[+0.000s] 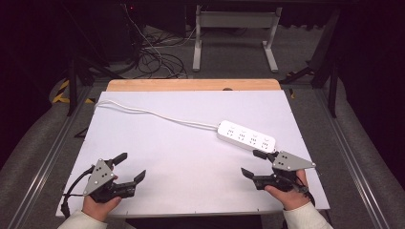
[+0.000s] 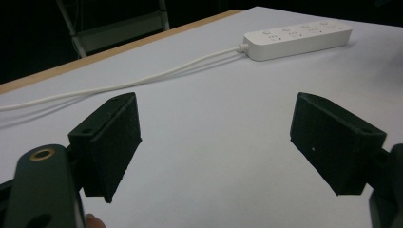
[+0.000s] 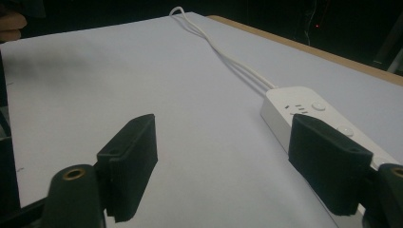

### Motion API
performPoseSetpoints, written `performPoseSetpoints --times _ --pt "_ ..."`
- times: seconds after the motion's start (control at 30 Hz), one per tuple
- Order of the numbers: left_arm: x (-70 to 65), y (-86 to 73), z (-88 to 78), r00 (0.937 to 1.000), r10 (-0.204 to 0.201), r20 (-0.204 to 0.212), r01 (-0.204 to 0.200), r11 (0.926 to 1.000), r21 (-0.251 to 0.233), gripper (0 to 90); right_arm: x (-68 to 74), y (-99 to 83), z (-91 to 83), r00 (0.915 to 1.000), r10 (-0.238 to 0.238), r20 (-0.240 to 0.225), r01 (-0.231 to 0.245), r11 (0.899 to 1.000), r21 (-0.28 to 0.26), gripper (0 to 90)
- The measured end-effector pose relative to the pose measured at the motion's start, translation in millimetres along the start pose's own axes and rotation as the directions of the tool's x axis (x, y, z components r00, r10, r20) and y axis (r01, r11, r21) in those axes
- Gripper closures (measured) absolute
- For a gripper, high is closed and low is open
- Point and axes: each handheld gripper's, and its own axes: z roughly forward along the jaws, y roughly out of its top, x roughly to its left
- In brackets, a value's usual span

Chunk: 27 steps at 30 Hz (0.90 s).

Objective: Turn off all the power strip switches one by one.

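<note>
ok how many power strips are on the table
1. The white power strip lies on the far right part of the white table, its cord running to the far left corner. Right tongs sit open just short of it.

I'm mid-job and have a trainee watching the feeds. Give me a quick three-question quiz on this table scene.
1. True or false: the right tongs are shut on the power strip.
2. Which tongs are nearer the power strip? A) left tongs B) right tongs
3. Toward which corner of the white table sheet does the strip's white cable run in the high view?

Key
1. False: both pairs stand open with nothing between them; one right jaw only lies close beside the strip's near end.
2. B
3. The far left corner.
</note>
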Motion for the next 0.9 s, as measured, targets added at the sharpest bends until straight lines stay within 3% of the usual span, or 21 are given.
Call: performPoseSetpoints --times 0.03,0.2,0.5,0.7,0.9 --pt "0.4 -0.2 0.4 0.9994 -0.032 0.012 0.032 0.9995 -0.005 17.6 0.0 -0.1 0.2 1.0 -0.001 0.0 0.001 1.0 0.002 25.7" --pt "2.4 -0.3 0.9 0.9983 -0.052 0.027 0.052 0.9986 -0.003 17.6 0.1 -0.4 0.6 1.0 0.0 -0.001 0.0 1.0 0.004 25.6" --pt "-0.5 0.2 -0.4 0.9999 0.01 -0.007 -0.01 0.9999 0.001 18.0 1.8 1.5 2.0 0.9995 -0.033 0.0 0.033 0.999 0.014 25.7" --pt "-0.1 0.3 -0.6 0.9999 0.011 -0.012 -0.011 0.9999 0.003 18.0 4.1 6.7 3.1 0.9982 -0.061 -0.004 0.061 0.998 0.028 30.5" --pt "-1.2 0.2 0.1 0.9999 0.004 -0.015 -0.004 0.9999 0.01 18.0 0.6 13.3 4.1 0.9991 -0.042 0.0 0.042 0.999 0.034 33.3"
